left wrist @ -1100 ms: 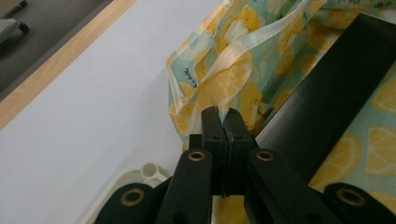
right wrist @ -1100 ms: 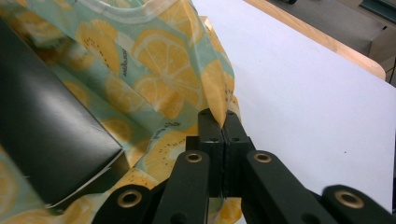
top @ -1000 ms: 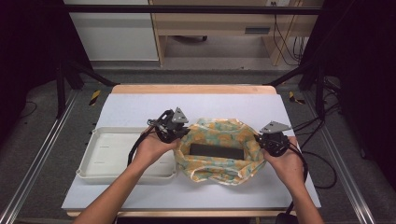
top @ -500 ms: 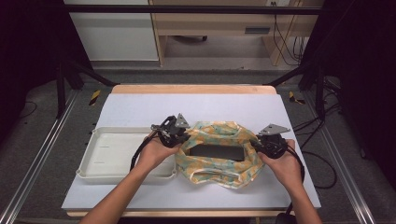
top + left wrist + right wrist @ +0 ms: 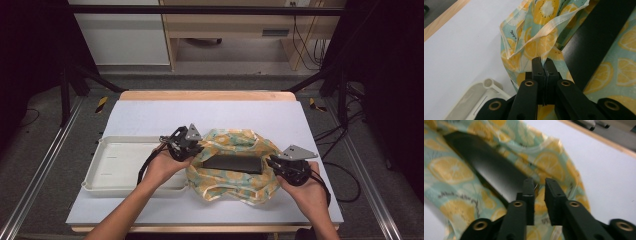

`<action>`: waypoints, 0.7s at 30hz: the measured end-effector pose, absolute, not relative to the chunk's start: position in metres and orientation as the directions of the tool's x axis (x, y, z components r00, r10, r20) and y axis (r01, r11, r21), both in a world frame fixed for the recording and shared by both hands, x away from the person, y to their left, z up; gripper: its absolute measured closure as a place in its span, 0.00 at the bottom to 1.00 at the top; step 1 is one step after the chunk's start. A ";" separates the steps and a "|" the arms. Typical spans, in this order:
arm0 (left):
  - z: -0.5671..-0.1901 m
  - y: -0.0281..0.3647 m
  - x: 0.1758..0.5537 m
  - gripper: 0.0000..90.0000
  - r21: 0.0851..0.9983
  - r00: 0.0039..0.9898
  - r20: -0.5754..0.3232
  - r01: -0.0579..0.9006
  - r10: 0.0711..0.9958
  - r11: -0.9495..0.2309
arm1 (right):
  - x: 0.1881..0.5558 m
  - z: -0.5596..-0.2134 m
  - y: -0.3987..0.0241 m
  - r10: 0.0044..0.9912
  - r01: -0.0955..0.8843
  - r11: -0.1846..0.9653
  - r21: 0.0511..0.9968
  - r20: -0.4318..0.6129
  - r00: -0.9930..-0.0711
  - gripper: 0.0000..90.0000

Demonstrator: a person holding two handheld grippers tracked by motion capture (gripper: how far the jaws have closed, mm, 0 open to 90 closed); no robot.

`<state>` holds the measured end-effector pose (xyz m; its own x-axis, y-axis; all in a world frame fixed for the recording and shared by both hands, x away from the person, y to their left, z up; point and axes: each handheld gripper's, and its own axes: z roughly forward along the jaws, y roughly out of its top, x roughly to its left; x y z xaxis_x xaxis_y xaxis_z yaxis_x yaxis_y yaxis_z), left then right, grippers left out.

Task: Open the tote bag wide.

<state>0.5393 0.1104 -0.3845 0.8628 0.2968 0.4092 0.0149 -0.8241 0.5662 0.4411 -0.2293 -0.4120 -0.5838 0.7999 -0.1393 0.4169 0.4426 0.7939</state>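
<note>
Two grippers work at a white table (image 5: 150, 115). Left of centre lies a cream tray (image 5: 115, 165). Just right of it, a lemon-print cloth (image 5: 235, 182) lies bunched around a flat black box (image 5: 232, 163). The left gripper (image 5: 543, 65) is clamped on the cloth's left edge; the right gripper (image 5: 539, 185), jaws slightly apart, sits at its right edge.

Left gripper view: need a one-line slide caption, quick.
Left gripper with jaws shut on the lemon-print cloth, beside a black flat object and a white tray.
</note>
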 end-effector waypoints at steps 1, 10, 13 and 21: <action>-0.385 0.111 0.538 1.00 0.569 0.863 0.408 0.015 0.298 -0.822 | 0.441 -0.417 -0.231 0.799 0.426 0.446 0.787 -0.136 -0.585 0.92; -0.394 0.116 0.542 1.00 0.556 0.859 0.406 0.038 0.312 -0.831 | 0.439 -0.453 -0.237 0.790 0.494 0.469 0.732 -0.097 -0.605 0.98; -0.395 0.117 0.545 1.00 0.547 0.847 0.424 0.043 0.322 -0.836 | 0.439 -0.459 -0.236 0.787 0.503 0.475 0.722 -0.092 -0.610 0.99; -0.399 0.124 0.550 1.00 0.551 0.823 0.445 0.059 0.353 -0.832 | 0.441 -0.469 -0.238 0.789 0.530 0.491 0.692 -0.096 -0.606 1.00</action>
<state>0.5503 0.1237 -0.3987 0.8228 0.3534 0.4450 0.0595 -0.8323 0.5511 0.4414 -0.2376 -0.4695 -0.6065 0.7894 -0.0955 0.5299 0.4908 0.6916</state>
